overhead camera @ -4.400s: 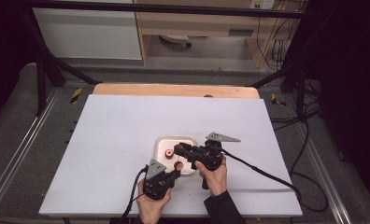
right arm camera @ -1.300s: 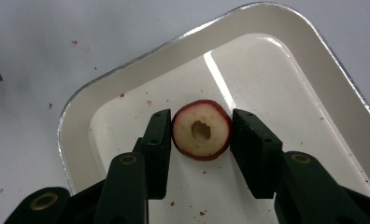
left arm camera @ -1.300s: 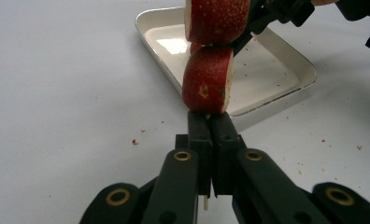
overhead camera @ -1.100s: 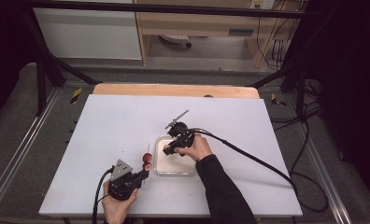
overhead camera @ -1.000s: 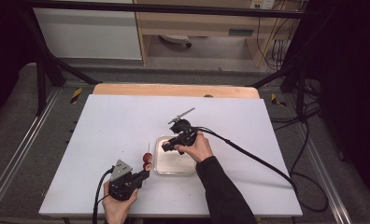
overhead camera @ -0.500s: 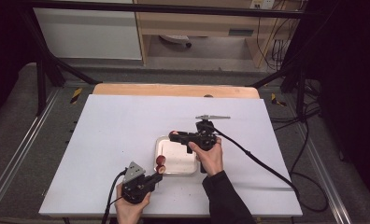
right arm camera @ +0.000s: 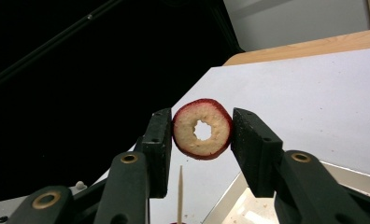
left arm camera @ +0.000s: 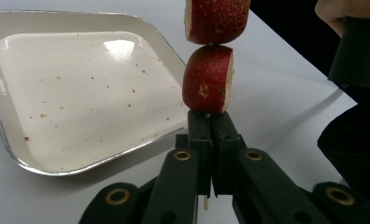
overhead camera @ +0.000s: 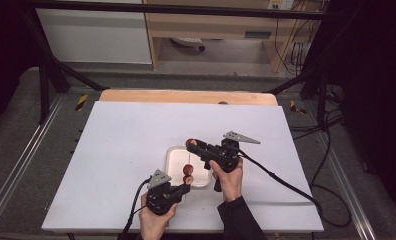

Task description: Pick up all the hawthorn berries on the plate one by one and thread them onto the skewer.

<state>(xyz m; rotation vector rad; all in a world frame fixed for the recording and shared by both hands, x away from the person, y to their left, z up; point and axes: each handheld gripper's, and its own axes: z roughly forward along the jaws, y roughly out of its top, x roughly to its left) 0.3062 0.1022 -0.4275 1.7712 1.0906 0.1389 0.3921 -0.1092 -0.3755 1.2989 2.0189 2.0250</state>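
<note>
Third fruit piece lined up over the skewer tip

A wooden skewer is pinched upright in the fully shut left gripper, two red fruit pieces already threaded on it beside the metal tray. A cored red fruit slice is clamped rim to rim between the partly closed jaws of the right gripper, held above the tray. The skewer's point is seen just below the slice, left of its hole; hole and long axis are not yet aligned.

Two dark red fruit pieces on a stick. Red ring, pale inside. White tray, red specks.
</note>
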